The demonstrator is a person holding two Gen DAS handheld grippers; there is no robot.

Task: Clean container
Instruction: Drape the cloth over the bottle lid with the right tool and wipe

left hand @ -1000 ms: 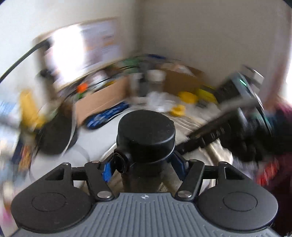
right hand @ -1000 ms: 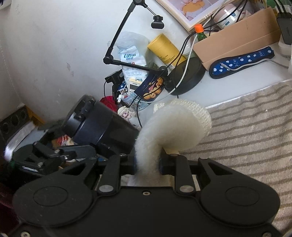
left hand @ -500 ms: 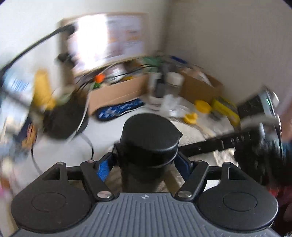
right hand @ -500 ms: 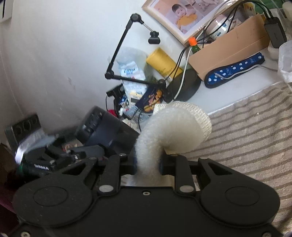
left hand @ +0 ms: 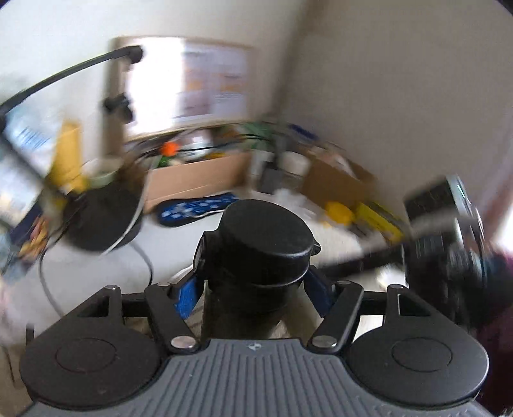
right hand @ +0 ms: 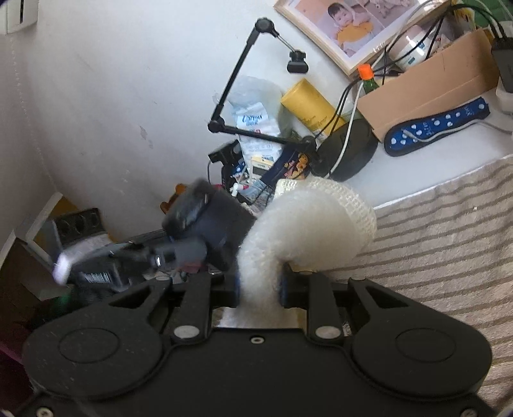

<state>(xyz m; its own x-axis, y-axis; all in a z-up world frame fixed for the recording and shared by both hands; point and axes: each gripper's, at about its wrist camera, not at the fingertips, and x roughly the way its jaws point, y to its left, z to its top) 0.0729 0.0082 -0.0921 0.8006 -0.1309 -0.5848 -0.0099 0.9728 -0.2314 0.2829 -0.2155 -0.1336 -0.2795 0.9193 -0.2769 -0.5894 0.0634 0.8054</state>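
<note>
My left gripper (left hand: 253, 288) is shut on a black lidded container (left hand: 256, 256), which fills the middle of the left wrist view with its round lid toward the camera. In the right wrist view the same container (right hand: 205, 224) shows blurred at the left, held above the clutter. My right gripper (right hand: 259, 285) is shut on a white fluffy sponge (right hand: 307, 227), which curls up and to the right above the striped cloth (right hand: 442, 243). The sponge sits just right of the container, close to it; I cannot tell if they touch.
A cardboard box (right hand: 426, 93), a blue dotted slipper (right hand: 436, 126), a yellow tube (right hand: 311, 106), a black lamp base (right hand: 349, 150) with cables and a black stand arm (right hand: 237, 80) crowd the white table along the wall. A framed photo (right hand: 349, 25) leans behind them.
The left gripper with the container has swung, so the background slid right and blurred. In the right wrist view the container shifted right, nearer the sponge, and the camera tilted up.
</note>
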